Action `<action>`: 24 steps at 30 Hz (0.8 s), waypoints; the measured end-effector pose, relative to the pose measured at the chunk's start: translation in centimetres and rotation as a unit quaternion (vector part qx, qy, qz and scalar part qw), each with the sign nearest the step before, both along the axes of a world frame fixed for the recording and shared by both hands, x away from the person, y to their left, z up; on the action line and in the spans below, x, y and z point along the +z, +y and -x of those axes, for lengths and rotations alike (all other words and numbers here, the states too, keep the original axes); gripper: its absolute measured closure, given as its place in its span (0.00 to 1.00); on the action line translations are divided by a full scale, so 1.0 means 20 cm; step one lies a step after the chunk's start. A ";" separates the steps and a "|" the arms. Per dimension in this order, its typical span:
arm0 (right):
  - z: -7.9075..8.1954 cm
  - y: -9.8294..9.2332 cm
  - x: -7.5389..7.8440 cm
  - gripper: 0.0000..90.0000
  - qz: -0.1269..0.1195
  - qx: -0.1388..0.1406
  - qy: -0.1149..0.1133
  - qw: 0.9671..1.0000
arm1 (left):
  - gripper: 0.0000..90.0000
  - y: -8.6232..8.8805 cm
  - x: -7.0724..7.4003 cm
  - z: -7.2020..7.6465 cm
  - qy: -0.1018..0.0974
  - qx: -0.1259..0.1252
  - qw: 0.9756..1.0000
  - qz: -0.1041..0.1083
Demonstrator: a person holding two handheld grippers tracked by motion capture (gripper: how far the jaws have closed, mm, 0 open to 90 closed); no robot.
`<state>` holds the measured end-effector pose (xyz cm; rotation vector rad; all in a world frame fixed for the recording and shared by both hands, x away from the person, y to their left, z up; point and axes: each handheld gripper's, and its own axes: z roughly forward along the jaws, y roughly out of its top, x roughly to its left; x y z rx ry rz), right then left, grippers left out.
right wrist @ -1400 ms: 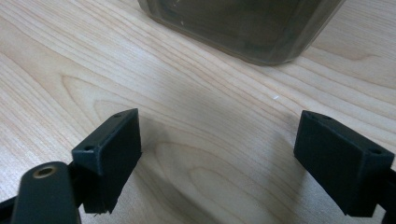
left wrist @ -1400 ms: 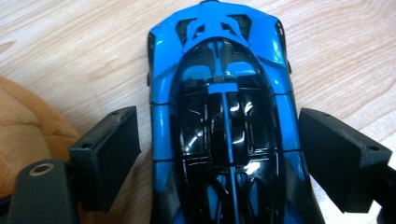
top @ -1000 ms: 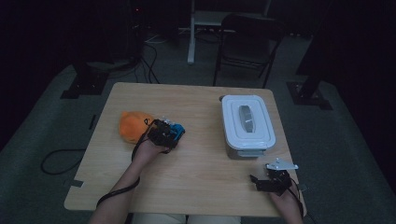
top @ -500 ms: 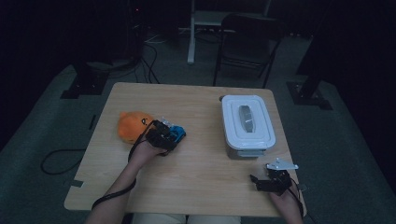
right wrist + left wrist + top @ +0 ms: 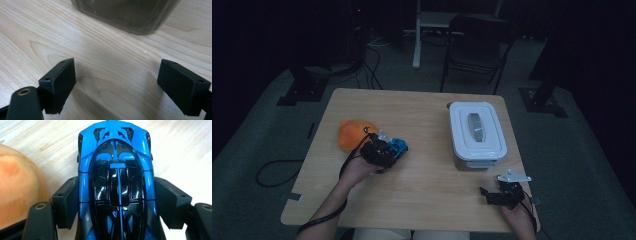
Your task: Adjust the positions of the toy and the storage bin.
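Observation:
A blue and black toy car (image 5: 116, 170) sits lengthwise between my left gripper's (image 5: 117, 202) pads (image 5: 66, 205), which press on its two sides. In the high view this left gripper (image 5: 393, 150) holds the car (image 5: 399, 146) just above the table's left half, right beside an orange plush toy (image 5: 352, 134). My right gripper (image 5: 493, 192) rests near the front right corner of the table. Its jaws stand wide open with nothing between them (image 5: 120, 85). They face the base of a closed container (image 5: 130, 15).
The white-lidded container (image 5: 477, 132) stands on the right half of the wooden table (image 5: 427, 115). The orange plush (image 5: 20, 187) lies close to the left jaw. A folding chair (image 5: 477, 45) and cables are on the floor beyond the far edge.
The left gripper, with the blue car in it, has shifted a little and lifted slightly beside the plush. The right gripper has stayed in place.

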<state>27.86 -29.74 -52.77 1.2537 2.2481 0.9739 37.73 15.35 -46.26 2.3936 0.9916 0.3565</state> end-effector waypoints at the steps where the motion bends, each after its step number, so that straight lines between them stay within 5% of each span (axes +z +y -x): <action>1: 0.00 0.00 0.00 0.16 0.000 0.000 0.000 1.000 | 0.31 0.01 0.00 0.02 -0.002 -0.005 1.000 -0.001; 13: 0.00 0.00 0.00 0.16 -0.001 -0.003 0.001 1.000 | 0.31 0.08 0.01 0.21 -0.002 -0.046 0.999 -0.017; 16: 0.00 0.00 0.00 0.16 -0.001 -0.003 0.001 1.000 | 0.31 0.09 0.01 0.26 0.002 -0.068 0.997 -0.019; 17: 0.00 0.00 0.00 0.16 -0.001 -0.003 0.001 1.000 | 0.31 0.12 0.00 0.30 0.002 -0.102 0.995 -0.020; 19: 0.00 0.00 0.00 0.16 -0.001 -0.003 0.001 1.000 | 0.31 0.14 -0.02 0.33 0.004 -0.119 0.993 -0.020; 24: 0.00 0.00 0.00 0.16 -0.001 -0.004 0.001 1.000 | 0.31 0.22 -0.05 0.38 0.012 -0.118 0.992 -0.039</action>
